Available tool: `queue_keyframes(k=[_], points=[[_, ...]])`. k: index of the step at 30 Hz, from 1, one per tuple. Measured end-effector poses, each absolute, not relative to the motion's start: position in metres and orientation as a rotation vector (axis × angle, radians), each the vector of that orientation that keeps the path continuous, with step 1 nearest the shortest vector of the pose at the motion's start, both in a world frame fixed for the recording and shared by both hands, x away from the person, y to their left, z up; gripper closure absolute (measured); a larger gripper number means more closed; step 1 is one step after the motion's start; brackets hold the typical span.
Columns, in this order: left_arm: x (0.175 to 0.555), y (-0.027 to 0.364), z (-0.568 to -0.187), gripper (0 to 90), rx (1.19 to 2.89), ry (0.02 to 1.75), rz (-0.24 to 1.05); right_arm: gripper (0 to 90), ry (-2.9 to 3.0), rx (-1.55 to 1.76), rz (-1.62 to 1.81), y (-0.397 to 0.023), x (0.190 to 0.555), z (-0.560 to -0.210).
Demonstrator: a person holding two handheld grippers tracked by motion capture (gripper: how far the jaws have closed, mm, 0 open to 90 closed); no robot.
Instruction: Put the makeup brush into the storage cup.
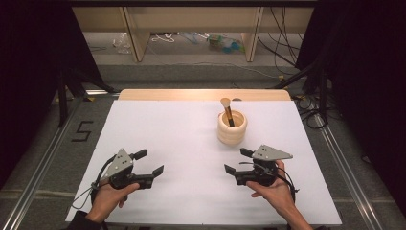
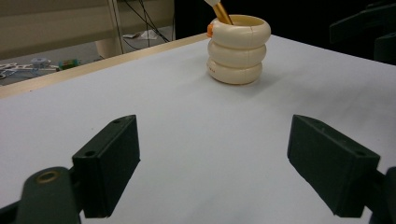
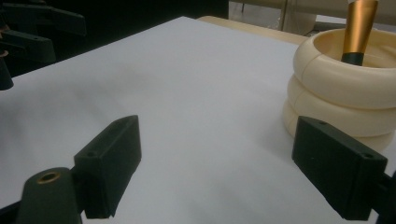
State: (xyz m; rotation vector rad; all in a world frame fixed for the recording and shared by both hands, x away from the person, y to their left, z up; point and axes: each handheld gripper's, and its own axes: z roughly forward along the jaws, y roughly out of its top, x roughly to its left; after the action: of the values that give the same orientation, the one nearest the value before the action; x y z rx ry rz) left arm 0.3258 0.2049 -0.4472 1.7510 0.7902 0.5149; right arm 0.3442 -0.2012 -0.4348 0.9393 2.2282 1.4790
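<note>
On the white table [image 1: 191, 139], both tools gape wide, well short of the cream holder [image 1: 232, 128].

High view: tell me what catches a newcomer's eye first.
A cream ringed cup stands alone on the white table, right of centre toward the far side, with a gold-handled brush leaning in it. Nearer the person, the left gripper and right gripper sit either side, jaws open, holding nothing.

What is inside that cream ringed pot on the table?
A makeup brush stands inside the pot, leaning toward its far rim. Its gold ferrule and pale bristle tip rise above the rim. The lower handle is hidden by the pot's wall, and the bottom cannot be seen.
</note>
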Motion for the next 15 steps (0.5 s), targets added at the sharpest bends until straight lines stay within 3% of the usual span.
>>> queue_keyframes(k=[15], points=[[0.326, 0.205, -0.448, 16.9, 1.753, 0.795, 0.512, 16.5, 2.215, 0.945, 1.490, -0.207, 0.329, -0.438]])
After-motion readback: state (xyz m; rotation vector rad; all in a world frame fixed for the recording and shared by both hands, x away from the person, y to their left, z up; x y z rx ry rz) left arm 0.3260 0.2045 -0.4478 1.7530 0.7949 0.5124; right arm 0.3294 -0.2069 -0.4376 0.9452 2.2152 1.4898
